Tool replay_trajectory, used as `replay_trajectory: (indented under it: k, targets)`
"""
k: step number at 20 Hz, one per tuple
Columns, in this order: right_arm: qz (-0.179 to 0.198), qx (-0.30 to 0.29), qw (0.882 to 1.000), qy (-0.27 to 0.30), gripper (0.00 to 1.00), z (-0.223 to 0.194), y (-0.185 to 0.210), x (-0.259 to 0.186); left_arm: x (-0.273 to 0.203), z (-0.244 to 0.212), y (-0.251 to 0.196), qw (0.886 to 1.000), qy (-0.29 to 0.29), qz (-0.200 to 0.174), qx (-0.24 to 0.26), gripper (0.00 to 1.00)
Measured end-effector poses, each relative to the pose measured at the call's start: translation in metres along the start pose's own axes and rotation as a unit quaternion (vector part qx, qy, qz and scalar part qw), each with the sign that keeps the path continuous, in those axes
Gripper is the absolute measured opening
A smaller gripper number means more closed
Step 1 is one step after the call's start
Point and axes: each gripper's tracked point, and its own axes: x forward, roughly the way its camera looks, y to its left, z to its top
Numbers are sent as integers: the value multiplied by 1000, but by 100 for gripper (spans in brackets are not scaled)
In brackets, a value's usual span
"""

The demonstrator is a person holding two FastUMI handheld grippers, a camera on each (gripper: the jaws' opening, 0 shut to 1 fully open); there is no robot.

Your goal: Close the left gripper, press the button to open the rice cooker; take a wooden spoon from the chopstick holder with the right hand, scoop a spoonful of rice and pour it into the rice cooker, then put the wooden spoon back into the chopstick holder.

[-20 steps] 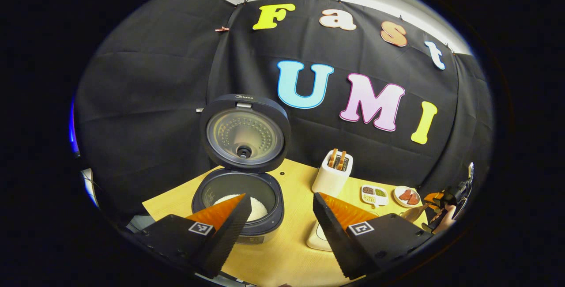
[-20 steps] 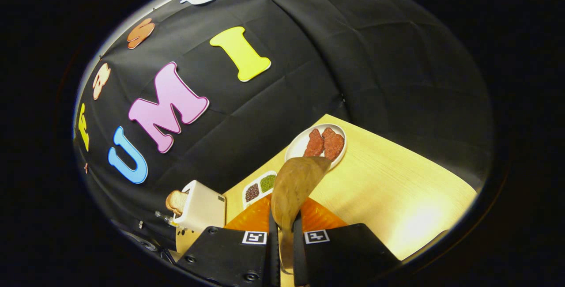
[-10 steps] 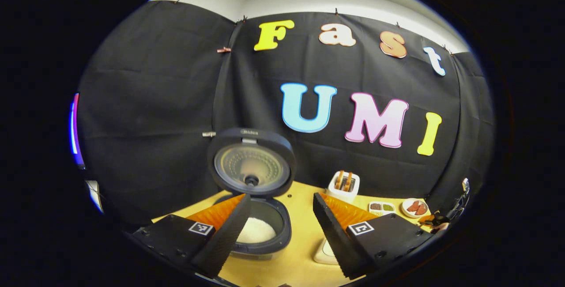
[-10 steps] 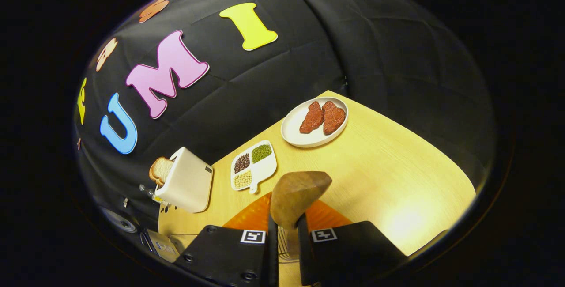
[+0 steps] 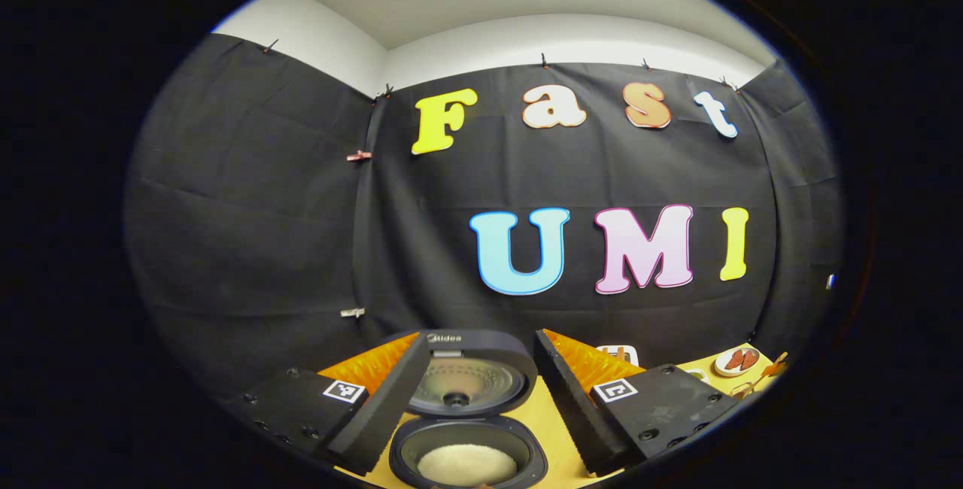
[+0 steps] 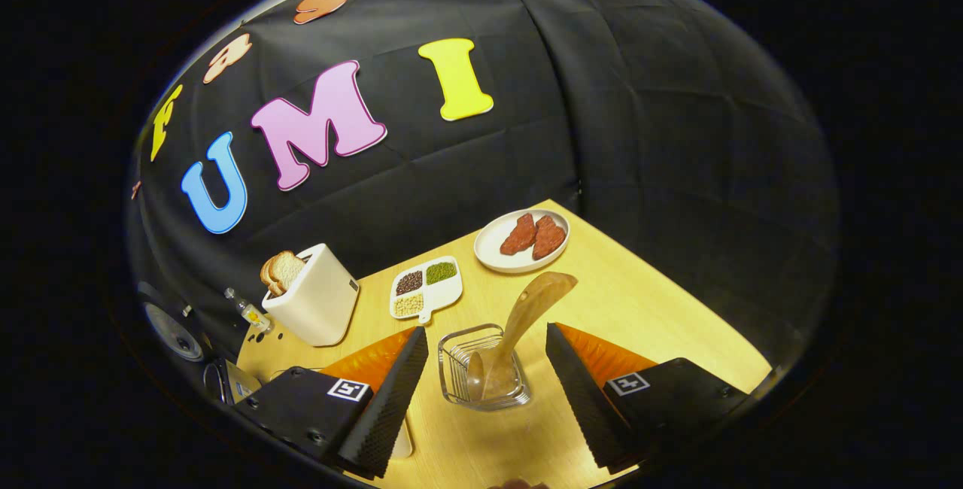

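In the left gripper view the dark rice cooker (image 5: pixel 466 447) sits low between my fingers, its lid (image 5: pixel 470 380) raised and white rice (image 5: pixel 466 465) in the pot. My left gripper (image 5: pixel 481 384) stands open with nothing held. In the right gripper view a wooden spoon (image 6: pixel 527 316) leans bowl-up in the clear wire chopstick holder (image 6: pixel 481 369) on the table. My right gripper (image 6: pixel 487 350) is open, its fingers on either side of the holder and apart from the spoon.
A white toaster (image 6: pixel 316 305) with bread slices stands at the back left of the wooden table (image 6: pixel 662 308). A divided dish of grains (image 6: pixel 425 290) and a white plate with red meat pieces (image 6: pixel 523 241) lie behind the holder. The cooker's lid shows at the far left (image 6: pixel 169 331).
My right gripper let go of the spoon, which now stands in the holder, and the fingers spread wide. My left gripper tilted up and drew back, so the cooker sank lower in its view.
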Motion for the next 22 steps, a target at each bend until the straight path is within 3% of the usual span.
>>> replay_trajectory:
  k: [7,12,19,22]
  targets:
    - [-2,-39,994,-98,98,47,28,-101,87,-4,26,999,-42,-19,10,94]
    - [0,-53,994,-98,98,44,52,-158,127,-16,31,998,-40,-39,28,92]
    - [5,-90,989,-115,98,49,85,-204,144,-58,33,999,27,-33,15,97]
    - [29,-105,987,-118,98,48,104,-202,127,-66,29,997,70,-27,23,100]
